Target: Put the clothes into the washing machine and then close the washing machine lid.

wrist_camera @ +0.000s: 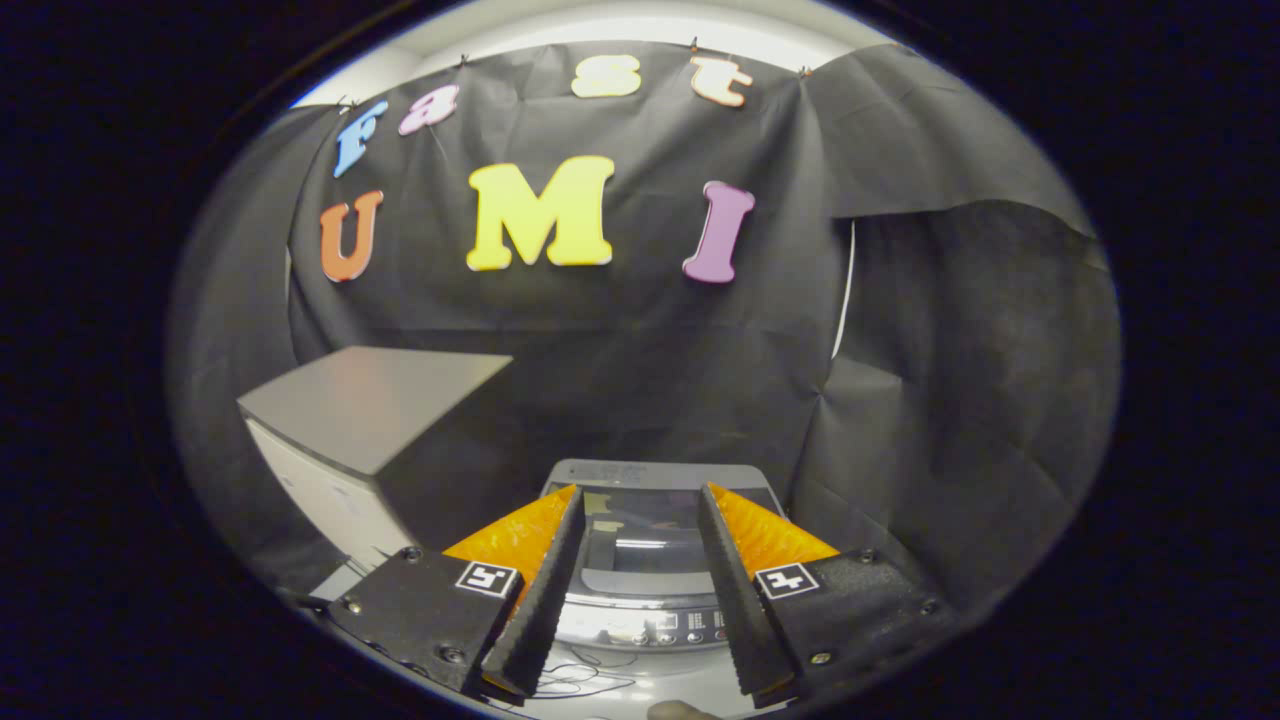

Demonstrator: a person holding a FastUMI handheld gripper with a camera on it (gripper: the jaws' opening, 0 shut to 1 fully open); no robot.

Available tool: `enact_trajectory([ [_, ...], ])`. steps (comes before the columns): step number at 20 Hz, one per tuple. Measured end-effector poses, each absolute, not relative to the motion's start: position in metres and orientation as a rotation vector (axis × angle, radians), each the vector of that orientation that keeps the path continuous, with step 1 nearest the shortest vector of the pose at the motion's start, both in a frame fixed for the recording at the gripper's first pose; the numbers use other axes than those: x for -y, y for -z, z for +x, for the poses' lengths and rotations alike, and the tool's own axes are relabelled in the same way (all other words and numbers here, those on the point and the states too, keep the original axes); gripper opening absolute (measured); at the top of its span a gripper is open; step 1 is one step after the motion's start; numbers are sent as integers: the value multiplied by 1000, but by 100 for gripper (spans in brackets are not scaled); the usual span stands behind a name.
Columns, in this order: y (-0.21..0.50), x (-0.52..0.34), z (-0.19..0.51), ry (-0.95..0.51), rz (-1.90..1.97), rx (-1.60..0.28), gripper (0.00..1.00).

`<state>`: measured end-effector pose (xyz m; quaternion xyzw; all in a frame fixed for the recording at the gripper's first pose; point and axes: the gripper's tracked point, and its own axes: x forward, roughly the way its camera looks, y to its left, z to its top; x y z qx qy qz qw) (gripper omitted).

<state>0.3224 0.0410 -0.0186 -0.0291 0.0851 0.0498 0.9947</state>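
A small top-loading washing machine (640,600) stands low down, just beyond my fingers and seen between them. Its dark glass lid (640,545) lies flat and looks shut, with light reflecting off it. A control panel (665,628) with small buttons runs along its near edge. My gripper (643,490) hovers above the machine, open, with nothing between the fingers. The gap between them is about as wide as the lid.
A grey-topped white cabinet (370,405) stands to the left of the machine and rises higher than it. Thin cables (585,682) lie on the pale surface in front of the machine. Black cloth walls the booth behind and to the right.
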Motion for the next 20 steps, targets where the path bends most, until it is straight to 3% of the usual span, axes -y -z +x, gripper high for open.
enact_trajectory([
  [5,-30,-26,187,-97,-49,-50,73],
  [7,-45,-13,145,-81,-55,-12,82],
  [9,-54,-3,107,-68,-50,7,82],
  [20,-36,22,-7,-81,1,0,82],
])
